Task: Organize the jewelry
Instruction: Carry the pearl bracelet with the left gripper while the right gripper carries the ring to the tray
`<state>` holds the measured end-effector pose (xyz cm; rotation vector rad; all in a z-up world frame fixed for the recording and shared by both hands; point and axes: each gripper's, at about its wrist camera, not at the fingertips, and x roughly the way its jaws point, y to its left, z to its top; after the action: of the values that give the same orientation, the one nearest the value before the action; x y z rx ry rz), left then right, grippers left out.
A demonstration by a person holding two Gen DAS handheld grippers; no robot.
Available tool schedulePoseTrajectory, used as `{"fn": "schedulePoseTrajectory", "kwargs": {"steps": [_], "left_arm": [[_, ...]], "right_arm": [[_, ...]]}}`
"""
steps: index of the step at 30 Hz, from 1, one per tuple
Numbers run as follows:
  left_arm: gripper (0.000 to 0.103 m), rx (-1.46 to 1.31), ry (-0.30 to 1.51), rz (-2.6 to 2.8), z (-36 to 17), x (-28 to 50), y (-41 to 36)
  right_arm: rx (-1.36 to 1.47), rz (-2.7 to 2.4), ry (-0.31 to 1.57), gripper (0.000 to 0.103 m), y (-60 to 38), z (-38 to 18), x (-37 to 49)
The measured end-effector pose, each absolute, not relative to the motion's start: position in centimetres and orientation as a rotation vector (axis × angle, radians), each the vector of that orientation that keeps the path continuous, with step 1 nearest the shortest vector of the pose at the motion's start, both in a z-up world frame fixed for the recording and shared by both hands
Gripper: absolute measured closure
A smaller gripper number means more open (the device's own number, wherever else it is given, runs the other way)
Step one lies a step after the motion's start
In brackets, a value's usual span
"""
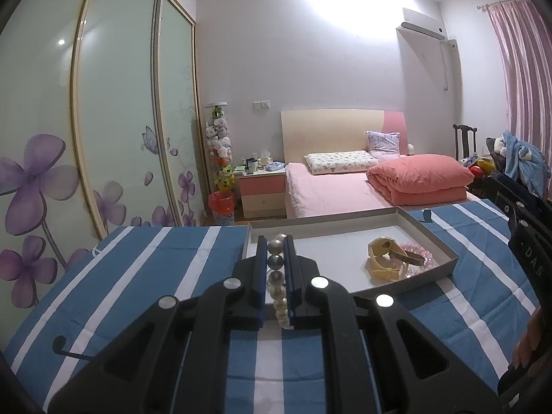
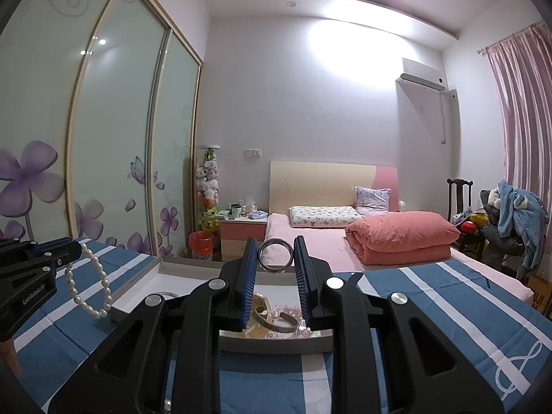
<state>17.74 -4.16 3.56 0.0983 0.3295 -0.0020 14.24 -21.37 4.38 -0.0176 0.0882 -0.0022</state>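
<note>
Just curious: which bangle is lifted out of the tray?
The plain silver bangle, pinched upright in the right gripper; the patterned bangle lies in the grey tray.

The tray (image 1: 433, 238) sits on the striped cloth (image 1: 138, 276). A bangle (image 1: 410, 257) lies in the tray. The bed (image 1: 331, 196) is behind it.

A bed (image 1: 324, 196) with a folded coral quilt (image 1: 419, 179) sits centre frame. Flowered wardrobe doors (image 1: 114, 110) fill the left side; a pink curtain (image 1: 521, 69) hangs at upper right.
</note>
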Motion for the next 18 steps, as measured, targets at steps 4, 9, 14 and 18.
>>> {"fn": "schedulePoseTrajectory", "kwargs": {"steps": [4,9,14,18], "left_arm": [[0.093,0.095,0.317,0.005,3.8,19.1,-4.4],[0.093,0.090,0.298,0.006,3.9,21.1,-4.8],[0.093,0.067,0.308,-0.010,3.6,23.5,-5.3],[0.093,0.050,0.319,-0.021,3.1,25.4,-5.8]], "right_arm": [[-0.013,-0.008,0.091,0.080,-21.6,4.4,15.6],[-0.005,-0.010,0.104,0.080,-21.8,4.3,17.7],[-0.018,-0.010,0.113,0.080,-21.7,4.0,19.6],[-0.026,0.002,0.141,0.080,-21.4,3.4,21.4]]}}
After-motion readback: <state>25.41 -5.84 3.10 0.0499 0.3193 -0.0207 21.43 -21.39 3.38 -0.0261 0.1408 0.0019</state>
